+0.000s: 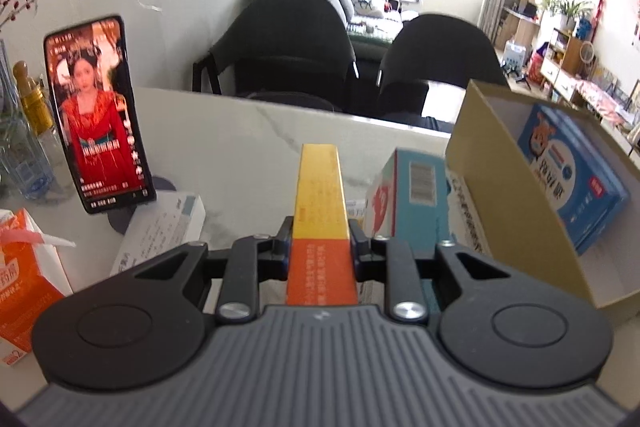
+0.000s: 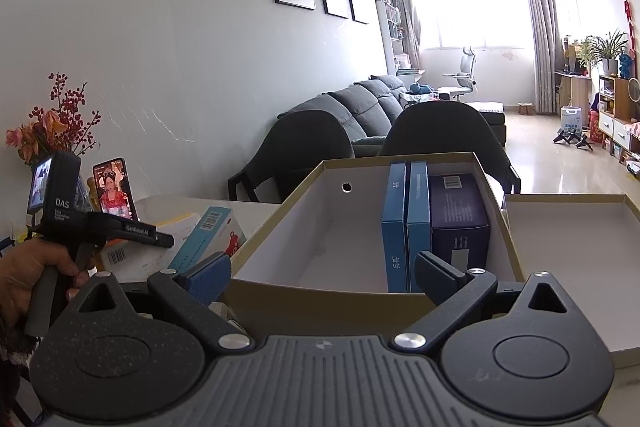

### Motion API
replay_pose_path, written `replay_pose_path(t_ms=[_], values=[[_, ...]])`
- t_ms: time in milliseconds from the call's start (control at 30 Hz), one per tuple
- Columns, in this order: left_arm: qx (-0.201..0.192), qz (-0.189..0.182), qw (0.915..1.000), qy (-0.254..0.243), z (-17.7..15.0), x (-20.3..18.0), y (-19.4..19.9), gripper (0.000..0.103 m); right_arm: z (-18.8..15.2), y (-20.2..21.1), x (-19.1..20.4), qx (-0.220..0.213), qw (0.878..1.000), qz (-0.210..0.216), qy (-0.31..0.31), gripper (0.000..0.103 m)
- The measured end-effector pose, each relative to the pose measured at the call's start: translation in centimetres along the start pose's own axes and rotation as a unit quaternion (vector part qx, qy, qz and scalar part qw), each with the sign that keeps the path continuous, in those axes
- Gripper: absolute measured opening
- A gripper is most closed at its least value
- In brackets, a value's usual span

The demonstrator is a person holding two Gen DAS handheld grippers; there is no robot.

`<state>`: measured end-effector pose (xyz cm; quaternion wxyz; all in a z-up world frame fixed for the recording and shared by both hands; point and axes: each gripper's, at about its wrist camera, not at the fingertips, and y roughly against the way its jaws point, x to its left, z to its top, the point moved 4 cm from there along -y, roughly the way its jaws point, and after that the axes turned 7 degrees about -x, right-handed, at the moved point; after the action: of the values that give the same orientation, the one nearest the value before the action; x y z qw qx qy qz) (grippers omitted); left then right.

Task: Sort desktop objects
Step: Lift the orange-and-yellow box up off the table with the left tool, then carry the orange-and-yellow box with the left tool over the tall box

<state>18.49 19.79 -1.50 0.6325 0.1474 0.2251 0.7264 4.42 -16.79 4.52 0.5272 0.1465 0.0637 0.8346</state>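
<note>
My left gripper (image 1: 320, 243) is shut on a long yellow and orange box (image 1: 320, 203) and holds it above the white marble table (image 1: 240, 143). A light blue box with a red figure (image 1: 408, 195) stands just right of it, beside the open cardboard box (image 1: 500, 211), which holds blue boxes (image 1: 572, 179). My right gripper (image 2: 324, 275) is open and empty at the near rim of the cardboard box (image 2: 320, 291). Inside stand two blue boxes (image 2: 406, 227) and a dark purple box (image 2: 460, 219). The left gripper (image 2: 160, 239) shows at the left of the right wrist view.
A phone (image 1: 100, 115) playing video leans on a stand at the left, with glass bottles (image 1: 28, 131) behind. An orange and white carton (image 1: 24, 267) and a white box (image 1: 160, 231) lie near left. The box lid (image 2: 568, 267) lies right. Two dark chairs (image 1: 288, 51) stand beyond the table.
</note>
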Motion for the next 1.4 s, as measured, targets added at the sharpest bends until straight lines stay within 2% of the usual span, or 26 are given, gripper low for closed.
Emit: replay_pose_path(t_ms=[733, 1033, 1200, 1400], values=[[-0.073, -0.04, 0.9964, -0.012, 6.0, -4.5, 1.8, 0.023, 0.7, 1.2, -0.2, -0.014, 1.0, -0.002, -0.001, 0.099], [-0.077, -0.086, 0.9933, -0.009, 7.3, -8.4, 1.0, 0.023, 0.7, 1.5, -0.6, -0.015, 1.0, -0.007, -0.007, 0.099], [-0.062, -0.125, 0.9902, 0.006, 7.4, -11.4, -0.5, 0.023, 0.7, 2.0, -1.0, -0.015, 1.0, -0.015, -0.005, 0.099], [-0.036, -0.145, 0.9887, 0.011, 6.3, -14.3, -2.6, 0.023, 0.8, 2.4, -2.4, -0.016, 0.999, -0.029, -0.01, 0.099]])
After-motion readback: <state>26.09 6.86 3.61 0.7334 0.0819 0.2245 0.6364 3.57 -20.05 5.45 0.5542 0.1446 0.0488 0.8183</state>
